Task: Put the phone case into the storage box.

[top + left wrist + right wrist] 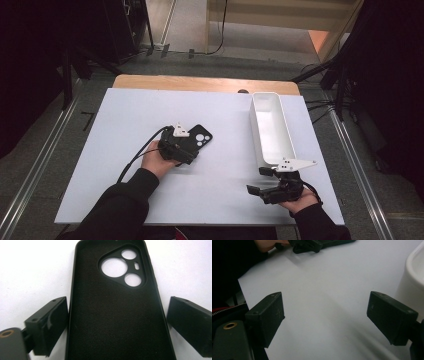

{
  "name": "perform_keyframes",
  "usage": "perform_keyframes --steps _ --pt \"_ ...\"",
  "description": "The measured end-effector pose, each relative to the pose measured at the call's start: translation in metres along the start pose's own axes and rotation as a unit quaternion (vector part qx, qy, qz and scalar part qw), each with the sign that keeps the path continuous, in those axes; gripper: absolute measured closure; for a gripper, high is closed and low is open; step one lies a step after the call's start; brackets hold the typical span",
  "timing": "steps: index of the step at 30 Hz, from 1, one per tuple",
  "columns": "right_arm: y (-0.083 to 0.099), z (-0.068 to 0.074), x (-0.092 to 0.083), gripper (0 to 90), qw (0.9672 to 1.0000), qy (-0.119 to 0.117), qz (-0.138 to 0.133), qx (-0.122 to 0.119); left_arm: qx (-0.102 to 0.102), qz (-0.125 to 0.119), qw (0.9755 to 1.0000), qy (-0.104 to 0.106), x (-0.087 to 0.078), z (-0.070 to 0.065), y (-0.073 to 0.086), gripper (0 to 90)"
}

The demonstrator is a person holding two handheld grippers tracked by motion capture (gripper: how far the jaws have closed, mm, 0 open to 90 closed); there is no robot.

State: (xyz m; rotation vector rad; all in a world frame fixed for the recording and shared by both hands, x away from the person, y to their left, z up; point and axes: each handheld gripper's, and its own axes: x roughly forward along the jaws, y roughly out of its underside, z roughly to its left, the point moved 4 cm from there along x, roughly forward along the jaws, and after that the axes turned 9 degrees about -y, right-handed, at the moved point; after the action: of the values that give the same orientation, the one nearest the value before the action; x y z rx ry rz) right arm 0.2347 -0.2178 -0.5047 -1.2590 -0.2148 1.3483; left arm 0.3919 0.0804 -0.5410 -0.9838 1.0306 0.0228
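Lying flat on the white table (100, 165), the black phone case (117, 315) sits between the left gripper (117, 322)'s spread jaws, seemingly untouched, while the right gripper (325, 320) gapes empty beside the white bin (272, 132).

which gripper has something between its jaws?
The left gripper: the black phone case lies between its open jaws, inner side up, a gap showing at the right jaw. The right gripper has just bare white table between its jaws.
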Motion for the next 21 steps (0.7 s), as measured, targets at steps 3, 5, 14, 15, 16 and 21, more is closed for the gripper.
perform_keyframes --steps 3,5,14,15,16,21 --pt "-0.0001 0.0002 -0.0001 12.8 1.0000 0.001 0.000 0.001 -0.007 -0.010 0.9999 -0.005 -0.0006 0.0004 0.0004 11.0" --pt "-0.0001 0.0002 -0.0001 12.8 1.0000 0.001 0.000 -0.001 -0.009 -0.010 0.9999 -0.007 -0.0008 -0.0003 0.0005 11.9" --pt "0.0000 0.0004 -0.0002 12.8 1.0000 0.000 -0.001 -0.004 -0.019 -0.008 0.9997 -0.013 -0.0023 -0.0010 0.0007 13.4" --pt "0.0000 0.0006 -0.0004 12.8 1.0000 0.000 -0.001 -0.003 -0.020 -0.008 0.9997 -0.013 -0.0024 -0.0010 0.0006 13.6" --pt "0.0000 0.0006 -0.0004 12.8 1.0000 0.001 -0.002 -0.004 -0.022 -0.008 0.9997 -0.013 -0.0025 -0.0010 0.0004 13.8" --pt "-0.0002 0.0005 -0.0004 12.8 1.0000 0.000 -0.002 -0.005 -0.029 -0.006 0.9995 -0.010 -0.0033 -0.0004 -0.0003 14.2"
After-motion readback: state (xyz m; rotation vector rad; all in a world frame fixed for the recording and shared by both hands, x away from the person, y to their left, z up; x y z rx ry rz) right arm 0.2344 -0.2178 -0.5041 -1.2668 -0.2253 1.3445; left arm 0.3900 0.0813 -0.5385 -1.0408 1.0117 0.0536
